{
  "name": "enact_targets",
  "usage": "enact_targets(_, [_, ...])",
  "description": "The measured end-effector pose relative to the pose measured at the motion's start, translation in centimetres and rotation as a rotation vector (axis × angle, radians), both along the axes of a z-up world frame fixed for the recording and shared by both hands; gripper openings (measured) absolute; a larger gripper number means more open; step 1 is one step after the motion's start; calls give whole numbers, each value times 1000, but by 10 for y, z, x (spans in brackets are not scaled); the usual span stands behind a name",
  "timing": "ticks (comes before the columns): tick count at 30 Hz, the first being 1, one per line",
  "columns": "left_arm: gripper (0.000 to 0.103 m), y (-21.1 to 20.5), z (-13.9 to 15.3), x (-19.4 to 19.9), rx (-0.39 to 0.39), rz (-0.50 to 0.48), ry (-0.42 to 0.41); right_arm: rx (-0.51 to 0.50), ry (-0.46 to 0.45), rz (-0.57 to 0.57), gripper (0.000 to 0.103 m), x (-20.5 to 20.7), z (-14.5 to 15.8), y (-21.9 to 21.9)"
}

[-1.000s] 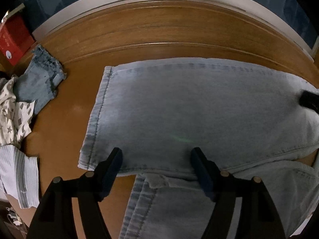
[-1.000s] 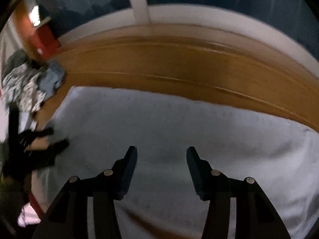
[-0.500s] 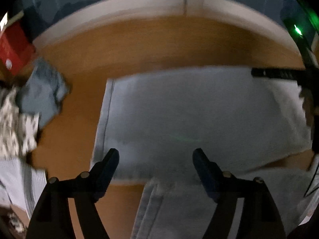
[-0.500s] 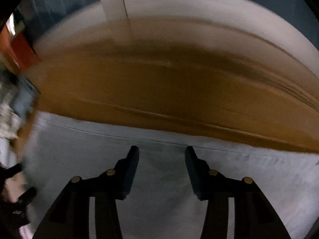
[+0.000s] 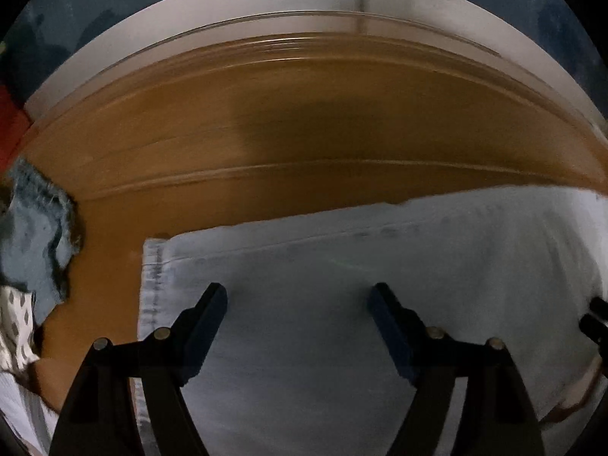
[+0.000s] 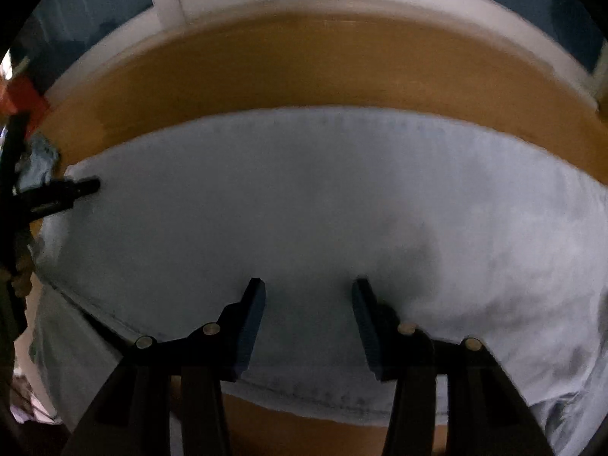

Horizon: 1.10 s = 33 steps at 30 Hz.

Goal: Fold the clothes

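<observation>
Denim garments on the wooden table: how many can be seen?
2. The light jeans lie under both open grippers; a darker frayed denim piece lies at the table's left edge. Others may be hidden.

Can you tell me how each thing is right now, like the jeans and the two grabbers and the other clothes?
light blue jeans: spread flat on the wooden table, partly folded.
left gripper: open, above the jeans, holding nothing.
right gripper: open, above the jeans, holding nothing.
darker denim piece: crumpled at the table's left edge.
patterned white cloth: bunched beside it.
</observation>
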<state>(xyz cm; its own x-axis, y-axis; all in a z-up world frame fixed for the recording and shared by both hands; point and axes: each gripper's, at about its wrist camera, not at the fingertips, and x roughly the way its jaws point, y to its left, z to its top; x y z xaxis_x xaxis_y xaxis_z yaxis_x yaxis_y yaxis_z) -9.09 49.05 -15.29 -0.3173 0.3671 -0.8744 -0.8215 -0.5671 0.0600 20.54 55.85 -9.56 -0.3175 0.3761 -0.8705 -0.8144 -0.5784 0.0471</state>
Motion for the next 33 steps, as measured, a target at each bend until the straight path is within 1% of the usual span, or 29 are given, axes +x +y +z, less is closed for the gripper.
enact_targets(1, [78, -3, 0, -5, 2, 16, 1, -1, 2, -11, 51, 2, -2, -1])
enact_targets(3, [79, -7, 1, -14, 13, 31, -15, 7, 2, -25, 62, 5, -5, -4])
enact_targets(4, [79, -8, 1, -18, 18, 35, -26, 34, -11, -15, 65, 4, -5, -8])
enact_targets(5, [80, -8, 1, -20, 19, 37, -29, 55, -18, -7, 65, 3, -5, -11])
enact_targets(7, [79, -7, 3, -21, 7, 39, -16, 55, -3, -11, 65, 4, -2, -12])
enact_targets(8, [75, -10, 7, -20, 6, 42, -20, 31, 19, -24, 61, 8, 2, -12])
enact_targets(9, [75, -13, 11, -19, 8, 44, -25, 4, 63, -40, 55, 15, 8, -13])
enact_targets(10, [75, -19, 16, -17, 31, 32, -43, -23, 107, -57, 55, 21, 13, -14])
enact_targets(11, [75, -26, 23, -13, 55, 14, -67, -36, 132, -65, 55, 26, 19, -17])
enact_targets(13, [75, -38, 31, -3, 75, -19, -76, -8, 110, -50, 55, 32, 32, -29])
enact_targets(15, [75, -41, 28, 3, 56, -51, -62, 14, 64, -20, 55, 28, 35, -40])
enact_targets(17, [75, -43, 21, 9, 22, -80, -39, 3, 41, 4, 55, 7, 24, -44])
enact_targets(19, [76, -41, 11, 8, -15, -72, -25, -20, 17, 14, 55, -4, 14, -49])
enact_targets(20, [79, -43, 9, 5, -8, -67, -21, -34, 8, 17, 55, -9, 8, -51])
enact_targets(21, [80, -46, 9, 2, 2, -63, -30, -32, 2, 22, 58, -13, 2, -52])
enact_targets(23, [81, -49, 8, -4, 15, -55, -36, 30, -18, 38, 64, -22, 0, -59])
enact_targets(24, [82, -49, 9, -6, 19, -55, -24, 42, -24, 44, 65, -27, -1, -60])
enact_targets(26, [81, -47, 11, -7, 1, -42, 2, 32, -1, 50, 63, -33, 1, -58])
enact_targets(27, [77, -46, 13, -8, -8, -36, 16, 18, 26, 44, 57, -29, 6, -60])
enact_targets(28, [77, -48, 16, -7, -16, -27, 34, 4, 67, 30, 55, -22, 13, -62])
enact_targets(29, [77, -53, 24, -4, -2, -32, 46, -2, 108, 19, 54, -14, 21, -66])
enact_targets(30, [77, -63, 36, 1, 34, -53, 39, 8, 143, 16, 54, -4, 30, -72])
enact_targets(33, [77, -88, 63, 23, 85, -113, 38, 42, 170, 56, 55, 29, 55, -100])
